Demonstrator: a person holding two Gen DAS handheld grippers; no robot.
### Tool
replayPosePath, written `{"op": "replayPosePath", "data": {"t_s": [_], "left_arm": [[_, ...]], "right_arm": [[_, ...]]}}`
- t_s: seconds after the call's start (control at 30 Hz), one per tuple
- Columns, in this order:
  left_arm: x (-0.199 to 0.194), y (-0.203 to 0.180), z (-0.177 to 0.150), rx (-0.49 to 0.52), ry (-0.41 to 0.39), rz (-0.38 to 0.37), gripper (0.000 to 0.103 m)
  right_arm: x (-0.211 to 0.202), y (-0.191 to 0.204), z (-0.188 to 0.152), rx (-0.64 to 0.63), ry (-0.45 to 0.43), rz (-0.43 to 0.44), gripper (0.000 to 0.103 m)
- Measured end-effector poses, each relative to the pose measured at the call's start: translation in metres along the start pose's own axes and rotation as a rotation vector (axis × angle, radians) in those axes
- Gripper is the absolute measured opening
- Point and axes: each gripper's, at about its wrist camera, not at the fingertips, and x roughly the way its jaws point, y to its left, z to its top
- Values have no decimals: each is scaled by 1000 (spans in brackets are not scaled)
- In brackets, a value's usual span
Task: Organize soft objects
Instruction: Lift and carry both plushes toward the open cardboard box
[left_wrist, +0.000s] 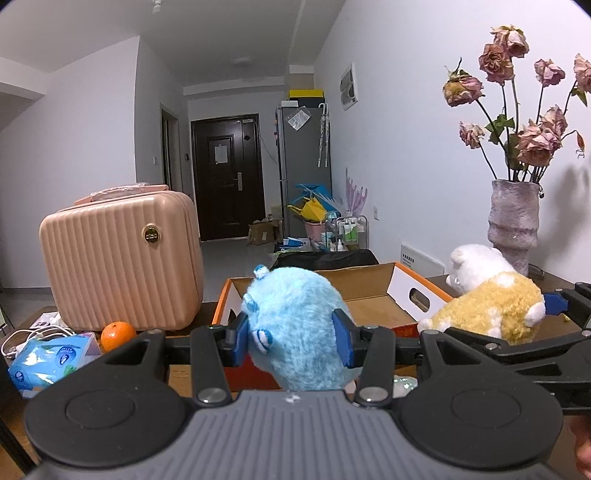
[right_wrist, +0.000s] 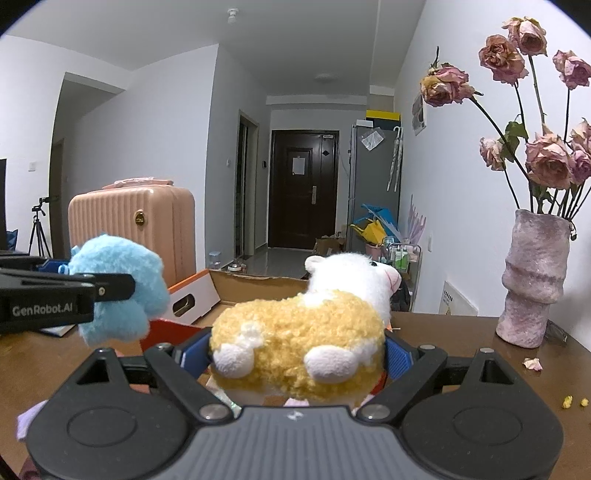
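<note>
You have a toy clamped in each tool, both raised above the table and facing the open cardboard box (left_wrist: 369, 291), which looks like the place meant to collect them. Your left gripper (left_wrist: 295, 338) squeezes the blue plush (left_wrist: 295, 325) across its round body, the blue pads sunk into the fur on either side, so the grip sits at the widest part and the toy cannot roll out. Your right gripper (right_wrist: 295, 354) does the same with the yellow-and-white plush (right_wrist: 299, 343), pinching its woolly yellow rump while the white head points away toward the box. Holding both by the bulk of the body rather than by an ear or a foot makes sense: soft stuffing gives under the pads and a thin limb would slip. The blue toy hangs just at the box's near orange edge, the yellow one beside it on the right, over the near right corner as far as I can tell. The box interior shows bare cardboard where visible, so I judge the sorting is early. Mind the vase (right_wrist: 532, 280) of dried roses standing on the table (right_wrist: 461, 343) to your right, and the pink case (left_wrist: 122, 258) and orange (left_wrist: 118, 334) to your left.
</note>
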Motion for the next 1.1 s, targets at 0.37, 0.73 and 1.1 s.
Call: {"op": "replayPosePath", "data": {"t_s": [0.37, 0.73, 1.1], "left_arm": [[37, 7, 10, 14, -26, 11, 46], [69, 13, 23, 19, -60, 43, 46], [103, 11, 36, 30, -76, 69, 46]], "right_arm": [[36, -4, 11, -7, -18, -7, 91], [73, -7, 25, -35, -44, -24, 91], [101, -10, 38, -35, -65, -23, 91]]}}
